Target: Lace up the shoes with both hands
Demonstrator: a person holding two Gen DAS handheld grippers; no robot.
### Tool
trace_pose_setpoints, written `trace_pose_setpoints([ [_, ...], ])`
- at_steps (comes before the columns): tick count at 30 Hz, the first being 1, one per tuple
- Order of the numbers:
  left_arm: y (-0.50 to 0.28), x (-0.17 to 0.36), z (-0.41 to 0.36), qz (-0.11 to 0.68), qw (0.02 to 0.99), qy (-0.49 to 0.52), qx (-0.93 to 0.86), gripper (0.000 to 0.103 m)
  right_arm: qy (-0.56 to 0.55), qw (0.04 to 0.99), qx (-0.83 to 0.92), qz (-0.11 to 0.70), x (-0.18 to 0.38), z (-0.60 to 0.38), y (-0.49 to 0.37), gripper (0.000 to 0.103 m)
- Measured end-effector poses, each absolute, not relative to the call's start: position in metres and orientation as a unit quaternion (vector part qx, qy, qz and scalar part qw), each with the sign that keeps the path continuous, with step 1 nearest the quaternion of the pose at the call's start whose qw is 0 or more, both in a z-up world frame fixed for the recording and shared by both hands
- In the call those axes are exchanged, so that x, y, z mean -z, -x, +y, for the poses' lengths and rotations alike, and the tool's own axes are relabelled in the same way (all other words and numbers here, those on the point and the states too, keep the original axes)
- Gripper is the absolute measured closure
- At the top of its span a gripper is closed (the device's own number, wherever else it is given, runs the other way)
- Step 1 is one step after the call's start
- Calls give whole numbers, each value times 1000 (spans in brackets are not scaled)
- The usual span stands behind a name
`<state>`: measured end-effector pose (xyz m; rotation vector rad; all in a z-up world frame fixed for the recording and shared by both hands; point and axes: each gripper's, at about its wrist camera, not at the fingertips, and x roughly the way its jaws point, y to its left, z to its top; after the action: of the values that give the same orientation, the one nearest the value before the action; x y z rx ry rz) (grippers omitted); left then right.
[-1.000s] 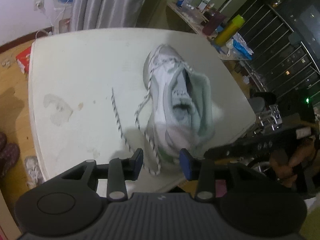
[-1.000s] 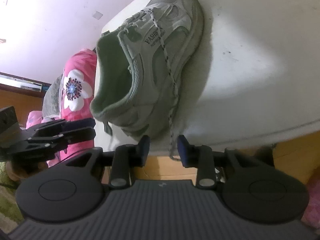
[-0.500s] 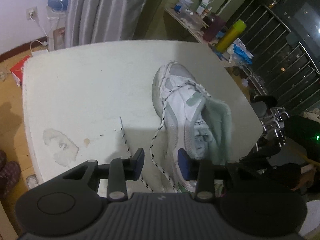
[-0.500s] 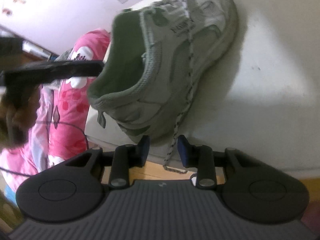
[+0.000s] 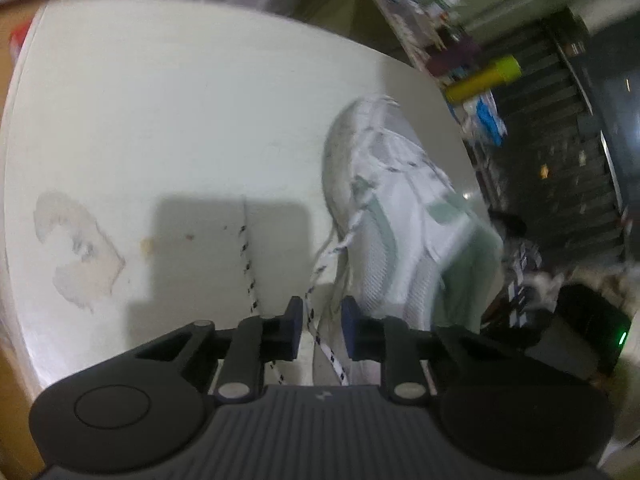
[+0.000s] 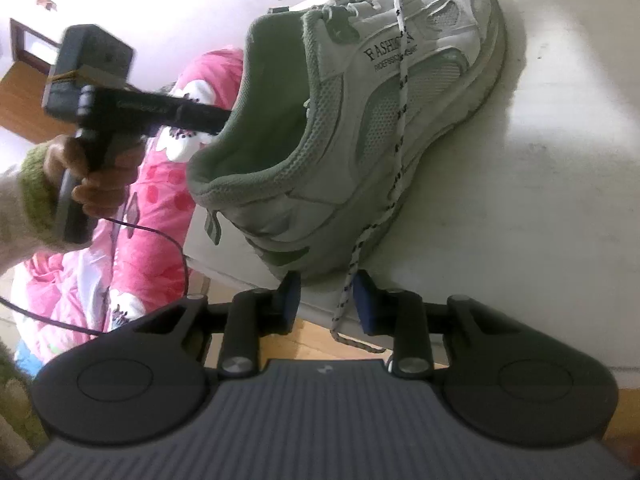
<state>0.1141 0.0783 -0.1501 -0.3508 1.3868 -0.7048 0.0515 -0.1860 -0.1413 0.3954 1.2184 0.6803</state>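
White lace (image 5: 322, 344) runs between both grippers' closing, downward-tilted fingers, left (image 5: 319, 330) and right (image 6: 326, 300), neither pressing it.

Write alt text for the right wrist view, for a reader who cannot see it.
A white and grey-green mesh sneaker lies at the edge of a white table, its speckled white lace trailing down between the closing pads of the right claw, not yet pinched. At left, a hand in a green-cuffed sleeve holds the left claw's black handle.
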Motion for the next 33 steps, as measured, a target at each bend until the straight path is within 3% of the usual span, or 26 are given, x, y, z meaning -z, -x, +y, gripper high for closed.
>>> trace_pose_setpoints([
  [1, -116, 155, 80, 631, 691, 171, 310, 97, -182, 747, -318, 555, 142, -187, -52, 78],
  [5, -117, 167, 85, 649, 669, 210, 296, 100, -188, 742, -337, 549, 145, -191, -53, 84],
  [9, -113, 166, 99, 647, 653, 278, 281, 101, -196, 745, -335, 542, 137, -194, -51, 99],
  [13, -104, 148, 124, 616, 648, 363, 262, 101, -226, 755, -336, 516, 121, -203, -54, 101],
  [20, -95, 80, 136, 551, 675, 390, 298, 101, -268, 772, -324, 478, 75, -220, -59, 101],
  [26, -97, 40, 112, 551, 666, 365, 345, 101, -271, 790, -340, 432, 46, -207, -56, 101],
  [33, -90, 32, 92, 563, 655, 335, 376, 101, -283, 816, -304, 401, 66, -182, -65, 101],
])
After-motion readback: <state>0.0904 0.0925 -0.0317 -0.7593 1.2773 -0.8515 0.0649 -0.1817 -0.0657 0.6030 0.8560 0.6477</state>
